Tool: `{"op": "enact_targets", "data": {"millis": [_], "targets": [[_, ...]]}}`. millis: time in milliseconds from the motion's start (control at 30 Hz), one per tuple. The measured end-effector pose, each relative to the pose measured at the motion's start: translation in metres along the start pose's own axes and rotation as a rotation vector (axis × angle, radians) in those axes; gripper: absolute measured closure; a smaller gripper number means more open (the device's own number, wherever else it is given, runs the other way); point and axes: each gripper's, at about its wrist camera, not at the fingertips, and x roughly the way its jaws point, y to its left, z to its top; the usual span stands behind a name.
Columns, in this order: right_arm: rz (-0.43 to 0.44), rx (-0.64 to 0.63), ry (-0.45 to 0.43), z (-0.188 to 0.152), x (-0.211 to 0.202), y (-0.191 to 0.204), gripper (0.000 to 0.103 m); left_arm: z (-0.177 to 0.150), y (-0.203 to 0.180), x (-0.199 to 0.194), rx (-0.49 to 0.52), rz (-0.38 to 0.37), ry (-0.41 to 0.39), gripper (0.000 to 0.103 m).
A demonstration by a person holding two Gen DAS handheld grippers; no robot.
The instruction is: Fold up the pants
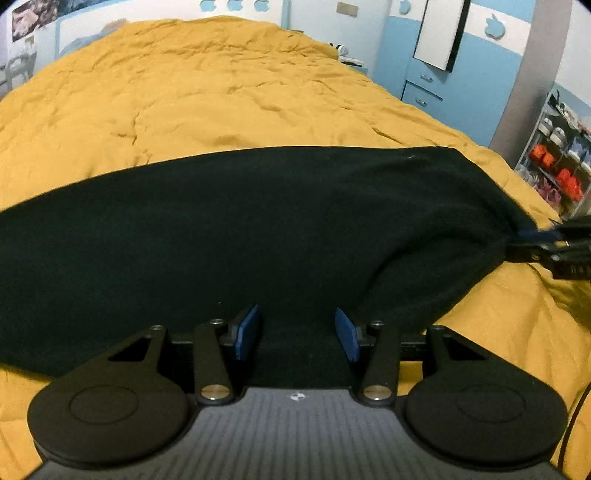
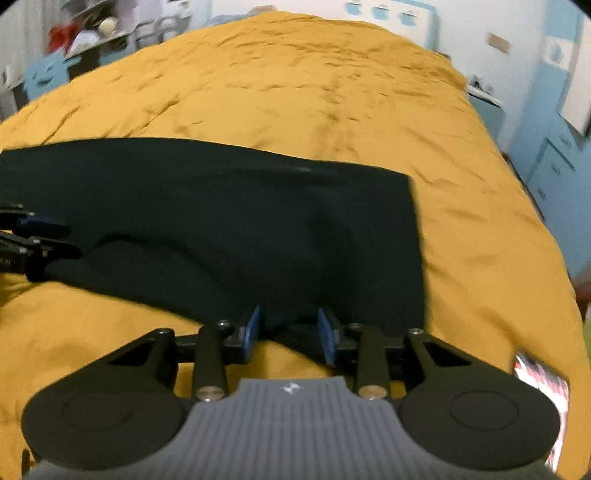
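Observation:
The black pants (image 1: 240, 229) lie across a yellow bedspread (image 1: 207, 92), folded lengthwise into a long band. My left gripper (image 1: 297, 334) is open, its blue pads either side of the near edge of the pants. My right gripper (image 2: 290, 332) is open too, with the near edge of the pants (image 2: 240, 229) between its blue pads. In the left wrist view the right gripper (image 1: 546, 240) shows at the right end of the cloth, which bunches toward it. In the right wrist view the left gripper (image 2: 40, 236) shows at the left edge of the cloth.
The yellow bedspread (image 2: 314, 85) stretches far beyond the pants. Blue drawers (image 1: 424, 88) and a shelf rack (image 1: 554, 162) stand past the bed's right side. A cluttered desk (image 2: 88, 33) is at the back left. A patterned object (image 2: 543, 384) lies near my right gripper.

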Motion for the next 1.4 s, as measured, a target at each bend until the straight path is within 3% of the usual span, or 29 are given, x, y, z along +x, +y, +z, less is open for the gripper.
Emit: {"op": "enact_targets", "data": {"millis": [67, 167, 333, 500, 600, 767, 967, 1100, 1300, 1400], "targets": [[-0.006, 0.016, 0.003, -0.010, -0.012, -0.001, 0.088, -0.002, 0.000, -0.004, -0.008, 0.006, -0.003, 0.047], [-0.032, 0.046, -0.031, -0.018, -0.030, 0.004, 0.078, -0.002, -0.004, -0.022, -0.039, 0.003, -0.037, 0.047], [0.013, 0.154, -0.149, -0.025, -0.061, 0.023, 0.071, -0.008, 0.035, -0.071, -0.172, 0.031, -0.159, 0.038], [0.099, 0.135, -0.215, -0.004, -0.058, 0.075, 0.063, -0.032, 0.135, -0.131, -0.481, 0.109, -0.258, 0.027], [0.161, 0.100, -0.231, 0.012, -0.052, 0.115, 0.062, -0.051, 0.201, -0.157, -0.652, 0.215, -0.262, 0.026], [0.264, 0.052, -0.257, 0.043, -0.038, 0.181, 0.059, -0.079, 0.293, -0.197, -0.812, 0.365, -0.337, 0.024], [0.339, 0.017, -0.270, 0.080, -0.017, 0.258, 0.054, -0.096, 0.376, -0.190, -1.032, 0.361, -0.367, 0.024], [0.348, 0.049, -0.302, 0.095, 0.001, 0.298, 0.050, -0.108, 0.413, -0.173, -1.141, 0.291, -0.438, 0.024], [0.275, 0.013, -0.295, 0.088, 0.039, 0.335, 0.049, -0.120, 0.461, -0.139, -1.252, 0.190, -0.492, 0.023], [0.260, 0.019, -0.299, 0.074, 0.054, 0.339, 0.041, -0.118, 0.471, -0.128, -1.269, 0.179, -0.506, 0.023]]}}
